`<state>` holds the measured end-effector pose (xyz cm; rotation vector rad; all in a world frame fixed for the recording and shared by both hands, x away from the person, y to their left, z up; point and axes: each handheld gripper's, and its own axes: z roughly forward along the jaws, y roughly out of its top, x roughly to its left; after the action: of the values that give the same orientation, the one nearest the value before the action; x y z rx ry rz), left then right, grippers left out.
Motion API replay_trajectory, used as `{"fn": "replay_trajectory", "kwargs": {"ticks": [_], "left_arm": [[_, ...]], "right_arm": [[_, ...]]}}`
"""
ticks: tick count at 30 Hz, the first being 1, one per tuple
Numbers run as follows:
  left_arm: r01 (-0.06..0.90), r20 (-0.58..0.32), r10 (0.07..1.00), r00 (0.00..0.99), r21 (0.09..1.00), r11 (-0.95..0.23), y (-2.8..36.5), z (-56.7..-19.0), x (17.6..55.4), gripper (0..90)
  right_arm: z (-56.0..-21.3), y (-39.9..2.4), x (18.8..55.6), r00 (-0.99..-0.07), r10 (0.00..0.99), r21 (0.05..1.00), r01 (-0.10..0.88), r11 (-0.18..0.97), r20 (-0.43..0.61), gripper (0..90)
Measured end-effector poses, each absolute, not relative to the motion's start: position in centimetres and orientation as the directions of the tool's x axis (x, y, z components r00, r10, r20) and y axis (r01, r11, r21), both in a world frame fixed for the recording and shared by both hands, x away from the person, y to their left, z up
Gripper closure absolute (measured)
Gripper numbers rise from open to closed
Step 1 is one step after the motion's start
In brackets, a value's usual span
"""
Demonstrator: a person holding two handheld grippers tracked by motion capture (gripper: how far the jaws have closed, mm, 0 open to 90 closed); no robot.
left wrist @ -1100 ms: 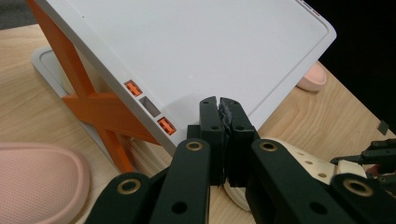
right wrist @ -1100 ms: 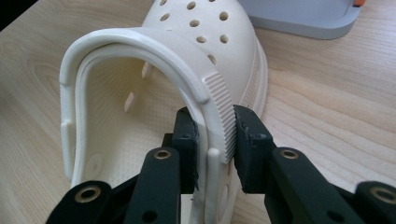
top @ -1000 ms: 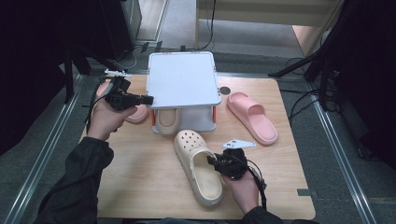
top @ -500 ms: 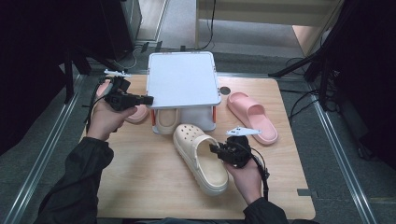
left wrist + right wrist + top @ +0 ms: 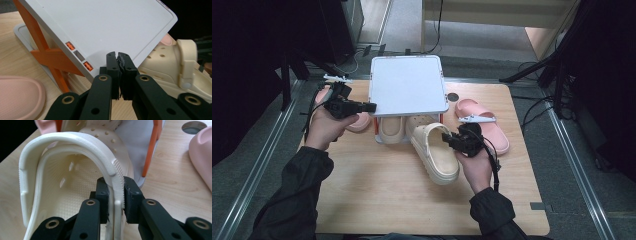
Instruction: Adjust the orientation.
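Cream clog goes nose-first under the white rack

The right gripper [image 5: 116, 195] pinches the cream clog [image 5: 435, 150] wall; its long way points ahead at the white rack [image 5: 408, 85]. The left gripper [image 5: 117, 56] is pressed together

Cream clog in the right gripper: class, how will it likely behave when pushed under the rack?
The cream clog looks like light foam, so it probably slides easily on the wooden table. Held by one thin side wall in the right gripper, it may flex or swivel.

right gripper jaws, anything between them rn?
Yes: the right gripper is clamped on the side wall of the cream clog, one jaw inside the shoe and one outside, seen in the right gripper view.
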<state>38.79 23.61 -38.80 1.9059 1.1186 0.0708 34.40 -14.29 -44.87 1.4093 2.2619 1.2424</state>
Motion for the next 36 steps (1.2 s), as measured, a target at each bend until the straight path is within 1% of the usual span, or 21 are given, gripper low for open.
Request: {"fn": "replay_trajectory", "kwargs": {"ticks": [4, 7, 10, 15, 20, 23, 24, 25, 30, 36], "left_arm": [[0.670, -0.363, 0.720, 0.592, 0.717, -0.190, 23.7, -38.8, 38.8, 87.5], [0.670, -0.365, 0.717, 0.594, 0.718, -0.189, 23.7, -38.8, 38.8, 87.5], [0.669, -0.367, 0.715, 0.595, 0.719, -0.187, 23.7, -38.9, 38.8, 87.5], [0.669, -0.366, 0.716, 0.594, 0.719, -0.187, 23.7, -38.9, 38.8, 87.5], [0.669, -0.367, 0.716, 0.594, 0.720, -0.187, 23.7, -38.9, 38.8, 87.4], [0.667, -0.367, 0.713, 0.597, 0.722, -0.187, 23.8, -38.9, 38.8, 86.9], [0.664, -0.366, 0.713, 0.599, 0.724, -0.187, 23.8, -38.9, 38.8, 86.7], [0.665, -0.367, 0.712, 0.598, 0.724, -0.185, 23.8, -38.9, 38.8, 86.8], [0.665, -0.366, 0.714, 0.597, 0.724, -0.185, 23.7, -38.9, 38.8, 86.7], [0.665, -0.365, 0.713, 0.598, 0.723, -0.187, 23.8, -38.9, 38.8, 86.7]], "right_arm": [[-45.6, -13.6, 35.8, -0.489, 0.834, 0.726, 0.666, 0.169, 0.255, 77.2], [-46.5, -12.9, 36.5, -0.470, 0.851, 0.719, 0.673, 0.173, 0.235, 77.0], [-47.2, -12.3, 36.7, -0.458, 0.862, 0.716, 0.674, 0.179, 0.216, 76.5], [-47.7, -11.6, 37.0, -0.447, 0.863, 0.713, 0.682, 0.160, 0.235, 74.7], [-47.9, -11.2, 37.1, -0.465, 0.855, 0.712, 0.679, 0.177, 0.230, 71.1], [-47.9, -11.5, 37.2, -0.473, 0.841, 0.701, 0.692, 0.171, 0.262, 65.8], [-47.8, -11.5, 37.1, -0.475, 0.840, 0.701, 0.692, 0.172, 0.263, 62.7], [-47.8, -11.5, 37.1, -0.480, 0.839, 0.701, 0.690, 0.180, 0.256, 61.8], [-46.9, -11.7, 36.2, -0.509, 0.824, 0.720, 0.666, 0.196, 0.247, 58.7], [-45.6, -12.4, 34.7, -0.542, 0.804, 0.737, 0.643, 0.210, 0.244, 58.6]]}}
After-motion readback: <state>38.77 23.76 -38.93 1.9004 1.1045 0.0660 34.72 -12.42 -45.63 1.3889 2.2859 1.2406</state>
